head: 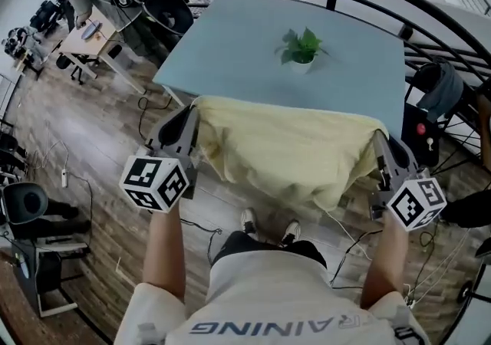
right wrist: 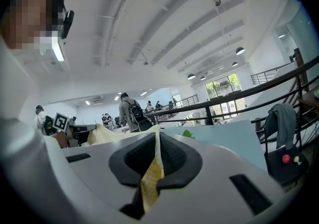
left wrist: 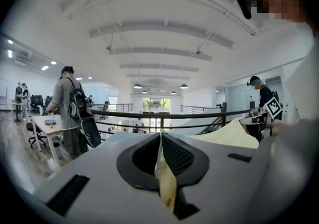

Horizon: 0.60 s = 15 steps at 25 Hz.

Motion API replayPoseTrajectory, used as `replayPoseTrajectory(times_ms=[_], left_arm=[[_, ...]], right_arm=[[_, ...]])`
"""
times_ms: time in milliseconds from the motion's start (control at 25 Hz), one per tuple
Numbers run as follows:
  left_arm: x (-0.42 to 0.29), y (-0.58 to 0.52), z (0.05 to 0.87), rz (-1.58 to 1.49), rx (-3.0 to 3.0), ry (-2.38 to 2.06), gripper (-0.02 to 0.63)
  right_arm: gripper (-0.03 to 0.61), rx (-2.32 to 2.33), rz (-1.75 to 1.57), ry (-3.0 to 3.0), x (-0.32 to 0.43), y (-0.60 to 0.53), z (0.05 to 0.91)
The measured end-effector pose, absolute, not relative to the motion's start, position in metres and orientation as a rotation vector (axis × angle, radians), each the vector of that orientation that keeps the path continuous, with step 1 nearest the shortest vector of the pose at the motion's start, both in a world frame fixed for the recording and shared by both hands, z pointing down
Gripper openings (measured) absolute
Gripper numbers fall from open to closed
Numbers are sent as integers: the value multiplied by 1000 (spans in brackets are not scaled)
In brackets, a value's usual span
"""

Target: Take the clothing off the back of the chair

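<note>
Wood floor (head: pixel 100 152), open office. My left gripper (head: pixel 192 115) and right gripper (head: pixel 380 142) are each clenched on an upper corner of the yellow garment (head: pixel 284 148), which hangs spread between them (no chair visible). I judge it light and limp; corner holds suit it. The table (head: pixel 230 44) lies beyond.

On my feed the wearer has a white short-sleeved T-shirt (head: pixel 268 301) with dark lettering, black shorts (head: pixel 249 248) and white sneakers (head: pixel 248 221). The left hand-held gripper (head: pixel 195 111) and right hand-held gripper (head: pixel 378 136) are grey, each bearing a black-and-white marker cube (head: pixel 156 181).
</note>
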<state>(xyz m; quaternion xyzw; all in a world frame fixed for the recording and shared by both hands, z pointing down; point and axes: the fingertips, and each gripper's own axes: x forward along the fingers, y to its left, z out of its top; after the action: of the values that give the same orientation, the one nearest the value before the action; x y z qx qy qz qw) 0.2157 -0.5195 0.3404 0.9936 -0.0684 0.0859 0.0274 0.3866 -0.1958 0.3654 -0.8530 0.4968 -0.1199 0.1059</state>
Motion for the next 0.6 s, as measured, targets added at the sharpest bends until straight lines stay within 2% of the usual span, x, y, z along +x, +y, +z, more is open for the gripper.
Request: replayPoseTrajectory(times_ms=[600], left_arm=[[122, -480, 320, 37, 3044, -340, 43]], right_arm=[[34, -2369, -160, 1567, 312, -171, 334]])
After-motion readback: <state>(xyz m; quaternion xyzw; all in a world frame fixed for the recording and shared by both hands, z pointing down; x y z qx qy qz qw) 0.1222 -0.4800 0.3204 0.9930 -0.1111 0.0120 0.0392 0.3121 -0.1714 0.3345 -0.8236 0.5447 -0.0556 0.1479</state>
